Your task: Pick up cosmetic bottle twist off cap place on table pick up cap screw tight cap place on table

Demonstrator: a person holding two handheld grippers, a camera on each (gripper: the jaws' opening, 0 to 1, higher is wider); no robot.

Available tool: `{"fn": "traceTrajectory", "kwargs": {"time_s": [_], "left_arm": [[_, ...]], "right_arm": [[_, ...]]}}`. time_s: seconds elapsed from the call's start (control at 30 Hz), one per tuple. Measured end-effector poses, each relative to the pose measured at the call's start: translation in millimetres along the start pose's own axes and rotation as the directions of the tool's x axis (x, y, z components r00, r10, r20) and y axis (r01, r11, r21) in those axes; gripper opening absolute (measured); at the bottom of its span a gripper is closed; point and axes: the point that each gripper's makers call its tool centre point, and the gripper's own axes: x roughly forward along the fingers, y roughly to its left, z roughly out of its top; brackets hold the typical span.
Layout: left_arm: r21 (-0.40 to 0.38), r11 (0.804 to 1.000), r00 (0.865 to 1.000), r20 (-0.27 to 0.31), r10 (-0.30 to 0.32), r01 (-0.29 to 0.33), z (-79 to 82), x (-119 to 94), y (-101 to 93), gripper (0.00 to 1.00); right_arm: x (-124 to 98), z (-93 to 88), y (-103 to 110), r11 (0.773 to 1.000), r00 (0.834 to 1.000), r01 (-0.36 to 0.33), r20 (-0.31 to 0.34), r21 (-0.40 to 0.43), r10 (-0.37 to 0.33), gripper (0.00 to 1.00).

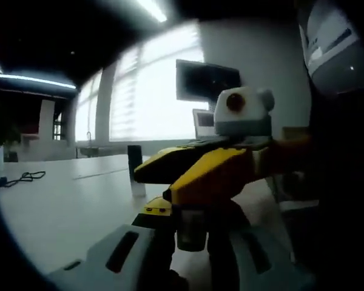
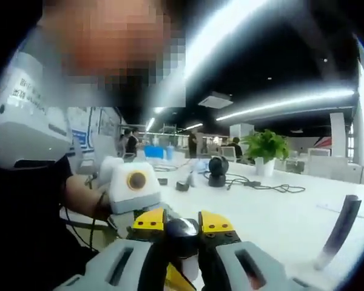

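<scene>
While the two grippers met in the air above the white bench [image 2: 279, 218], the step in hand looked like work on the cap: twisting it off or screwing it back, and I could not tell which. In the right gripper view the right gripper [image 2: 182, 229] had its fingers [image 2: 150, 222] pinching a dark rounded cap [image 2: 182, 230]. In the left gripper view the left gripper [image 1: 191, 233] had its fingers [image 1: 124, 250] closed on a dark body, seemingly the cosmetic bottle [image 1: 191, 229], with the right gripper above it. Its long axis seemed to run between the grippers, cap end toward the right one. A separate dark tube [image 2: 340, 230] stood tilted near the bench's far edge. The next move probably called for steady turning without slipping.
</scene>
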Motion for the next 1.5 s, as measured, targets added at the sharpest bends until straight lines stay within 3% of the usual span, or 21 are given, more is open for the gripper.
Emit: {"fn": "traceTrajectory", "kwargs": {"time_s": [0.27,0.37,0.47,0.5,0.6,1.0,1.5], "left_arm": [[-0.015,0.999,0.999,0.012,0.048,-0.048,2.3,-0.7,8.4,0.09],[0.032,0.996,0.996,0.020,0.086,-0.086,4.5,-2.3,13.2,0.09],[0.043,0.994,0.994,0.029,0.103,-0.104,6.8,-3.9,13.5,0.09],[-0.030,0.994,0.995,0.008,0.102,-0.102,3.5,-4.6,11.2,0.09],[0.030,0.993,0.993,0.014,0.117,-0.117,6.0,-4.0,13.4,0.09],[0.045,0.989,0.990,-0.005,0.138,-0.138,3.4,-3.4,17.1,0.09],[0.062,0.964,0.966,-0.003,0.259,-0.258,7.3,-6.5,29.2,0.08]], "right_arm": [[4.0,3.0,-8.2,0.995,0.995,0.101,0.012,0.008,-0.101,0.12],[5.6,4.2,-10.1,0.991,0.991,0.135,0.019,-0.007,-0.135,0.12],[5.9,6.5,-11.1,0.990,0.990,0.141,0.030,-0.004,-0.141,0.12],[6.0,5.9,-10.6,0.990,0.990,0.141,0.027,0.003,-0.141,0.12],[5.5,5.9,-10.9,0.989,0.988,0.149,0.035,0.008,-0.149,0.12],[6.5,2.5,-14.0,0.979,0.979,0.202,0.028,-0.003,-0.202,0.12],[12.7,5.0,-18.2,0.955,0.955,0.296,0.029,-0.030,-0.295,0.12]]}}
